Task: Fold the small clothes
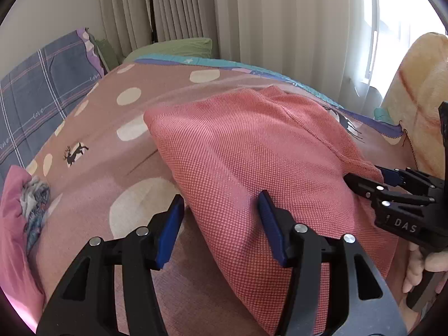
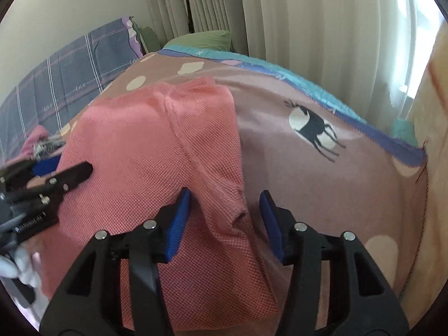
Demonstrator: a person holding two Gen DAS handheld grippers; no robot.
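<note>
- Daylight comes through my window (image 1: 392, 28) at upper right, blown out white behind the curtains (image 1: 280, 28).
- The bedspread (image 1: 112, 168) is evenly lit, with soft shadows.
- Fisheye bends the edges; corners go black.
- My left hand (image 2: 19, 263) blurs in the right view.

Left gripper (image 1: 221, 210): jaws wide apart, blue pads (image 1: 270, 224) parallel, filling the lower centre of the left wrist view, nothing clamped. Right gripper (image 2: 225, 212): same pose, jaws spread, lower centre of the right wrist view. In the left view the right gripper sits at the right edge, tips pointing left, with bare fingers (image 1: 414, 268) of the holding hand below it. In the right view the left gripper sits at the left edge, tips pointing right; the hand below is blurred.
</note>
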